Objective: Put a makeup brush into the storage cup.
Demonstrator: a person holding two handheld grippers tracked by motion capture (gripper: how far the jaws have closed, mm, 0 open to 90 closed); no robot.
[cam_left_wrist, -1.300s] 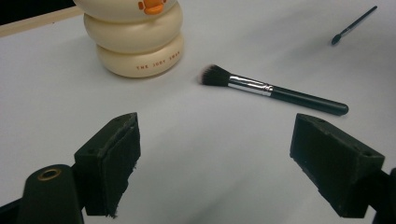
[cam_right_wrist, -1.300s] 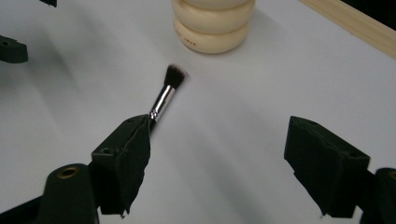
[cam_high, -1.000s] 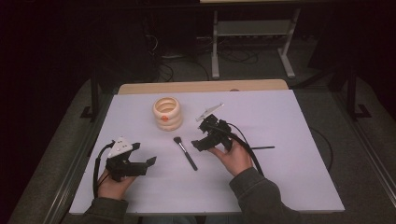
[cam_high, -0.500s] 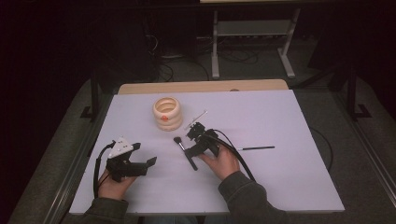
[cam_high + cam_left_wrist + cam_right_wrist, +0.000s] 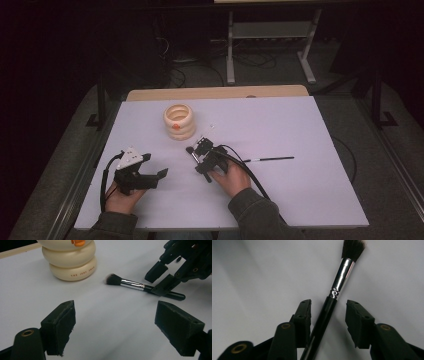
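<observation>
From the high view, my right gripper [image 5: 196,159] is down on the white table [image 5: 310,130], set over the makeup brush [image 5: 192,151], whose dark head pokes out just beyond the jaws. The cream ringed holder [image 5: 179,121] stands near, further up the table, and a thin black stick [image 5: 270,159] lies apart to my right. My left gripper [image 5: 156,172] rests on the table, well apart from the brush.

In the left gripper view, my left jaws stand wide with nothing between them. Ahead lies the brush [image 5: 140,286], my right gripper [image 5: 162,280] straddling its black handle.

In the right gripper view, my jaws have just been closing, the brush [image 5: 329,305] handle between them. A gap remains on one side; the other pad may be touching, though I cannot be sure.
</observation>
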